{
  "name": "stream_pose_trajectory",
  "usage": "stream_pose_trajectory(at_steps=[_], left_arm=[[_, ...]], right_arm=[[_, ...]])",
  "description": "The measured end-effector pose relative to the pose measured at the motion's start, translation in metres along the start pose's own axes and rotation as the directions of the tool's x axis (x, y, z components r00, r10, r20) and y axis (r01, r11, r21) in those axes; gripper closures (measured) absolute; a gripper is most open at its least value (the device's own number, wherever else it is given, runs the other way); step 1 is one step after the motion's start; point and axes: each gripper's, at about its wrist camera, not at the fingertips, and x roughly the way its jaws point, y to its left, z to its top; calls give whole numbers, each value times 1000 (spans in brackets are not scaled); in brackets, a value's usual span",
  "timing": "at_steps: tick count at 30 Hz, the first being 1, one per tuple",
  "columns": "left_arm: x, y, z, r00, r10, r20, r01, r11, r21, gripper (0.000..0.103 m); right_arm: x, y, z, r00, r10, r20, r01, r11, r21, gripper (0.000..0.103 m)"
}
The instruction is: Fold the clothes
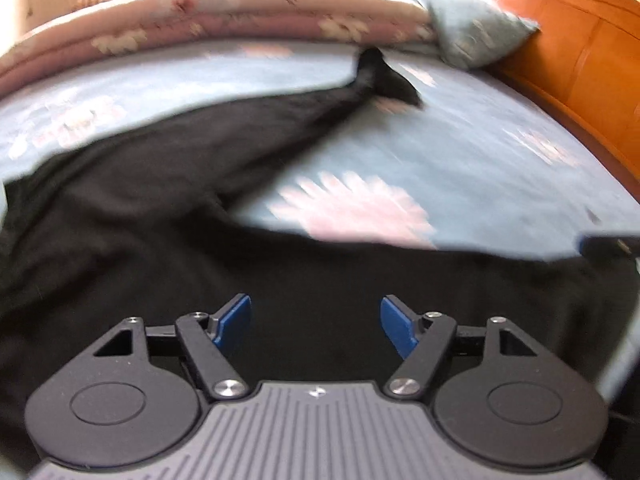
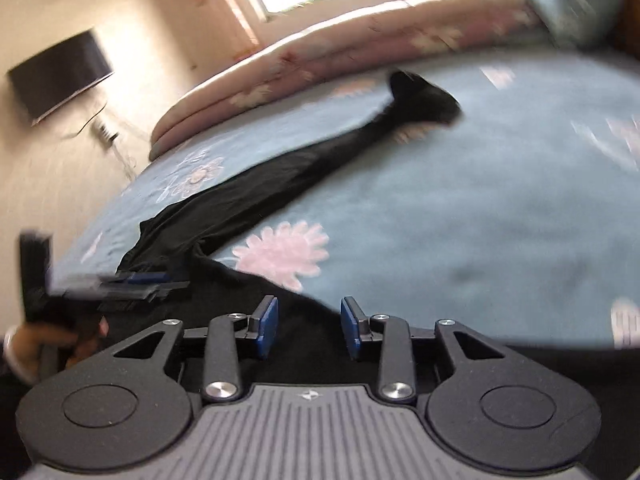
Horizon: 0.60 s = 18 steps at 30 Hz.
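A: Where's the garment? Quick.

B: Black long-sleeved top (image 1: 160, 208) lies spread on the bed (image 1: 480, 168), body along the near edge under both your tools, one sleeve (image 1: 304, 120) running out toward the far edge and the rolled pink quilt (image 1: 200, 20).

A: Tools?

B: Your left tool (image 1: 316, 320) stands wide open, nothing between the pads, hovering over the body. Your right tool (image 2: 308, 330) is partly open, also empty, over the black cloth near the bed's near edge. Your left tool shows in the right view too, blurred, low over the cloth.

A: So how do you do this step well?

B: I'd judge the sleeve is next. Pinch only one layer near the cuff (image 2: 424, 96), keep the pads clear of the blue floral sheet (image 2: 460, 220), and lay the sleeve back flat across the body. Pin the shoulder with your other tool so the body doesn't drag. Frames are blurred, so wrinkles can't be read.
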Motion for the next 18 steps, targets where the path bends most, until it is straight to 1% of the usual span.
stream_pose_trajectory(at_steps=[2,3,5,7,8,11,14,16,18], left_arm=[[-2,-15,-15,1000,-11,-24,11,1000,4,31],[-1,-21,-20,999,-22,-41,22,1000,0,31],[2,-32,-29,997,-22,-70,21,1000,-5,31],[2,-44,-34,997,13,-70,-11,1000,21,31],[1,-48,-35,997,27,-71,-25,999,28,31],[-8,-62,-35,999,17,-51,-15,999,31,31],[-22,-82,-36,1000,18,-23,-16,997,77,31],[-32,-94,-37,1000,17,-5,-16,995,97,31],[-39,-106,-38,1000,-2,3,2,993,121,31]], right_arm=[[-3,-4,-6,1000,-31,-5,31,999,33,63],[-6,-5,-9,999,-38,-1,38,998,42,63],[-16,-5,-14,999,-40,11,40,998,49,62],[-30,-6,-18,998,-52,38,50,997,53,55],[-38,-7,-20,997,-59,55,56,997,57,54],[-56,-15,-22,987,-95,126,85,993,86,51],[-65,-25,-18,964,-163,209,144,984,104,46],[-66,-36,-9,940,-217,262,193,974,115,37],[-62,-53,4,918,-266,295,237,963,130,36]])
